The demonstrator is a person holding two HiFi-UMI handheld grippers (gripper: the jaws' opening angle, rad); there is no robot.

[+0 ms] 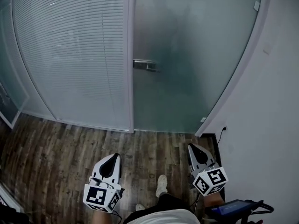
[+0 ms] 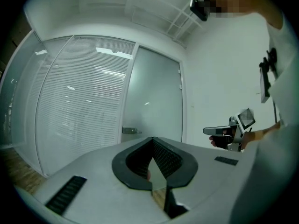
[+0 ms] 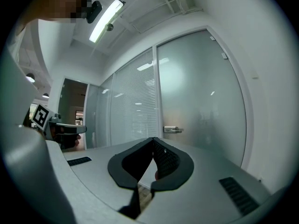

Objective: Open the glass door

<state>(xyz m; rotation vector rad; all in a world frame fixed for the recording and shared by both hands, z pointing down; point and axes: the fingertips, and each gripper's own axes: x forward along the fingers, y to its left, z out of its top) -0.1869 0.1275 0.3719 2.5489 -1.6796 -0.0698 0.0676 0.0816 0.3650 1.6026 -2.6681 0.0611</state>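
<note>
Head view: frosted glass door point(image 1: 196, 55) stands ahead, flush with its frame. Its top runs out of the picture, and the frosting hides whatever lies behind it. Metal handle point(image 1: 145, 65) sits at the door's left edge, just beside the post that divides it from the blinds panel point(image 1: 70, 55); it is small, and its shape is hard to make out. The hands holding the tools are cut off at the bottom edge. Only the gripper bodies and their marker cubes show, the left cube point(image 1: 100, 197) and the right cube point(image 1: 210, 181). A dark device point(image 1: 233, 208) at the lower right is partly cut off, and I cannot tell what it is. Pose: left gripper point(image 1: 114, 157) and right gripper point(image 1: 191, 147) are held low over the wood floor point(image 1: 60, 148). They are side by side but well apart, with one white shoe point(image 1: 161, 185) between them. The right one is near the white wall point(image 1: 275, 125). Both point level toward the door and are well short of it; neither touches the handle. Left gripper view: the jaw tips meet with nothing between them, and a sliver of floor shows through the gap behind the tips. Right gripper view: the jaws are likewise together and empty, with the handle visible beyond them.
</note>
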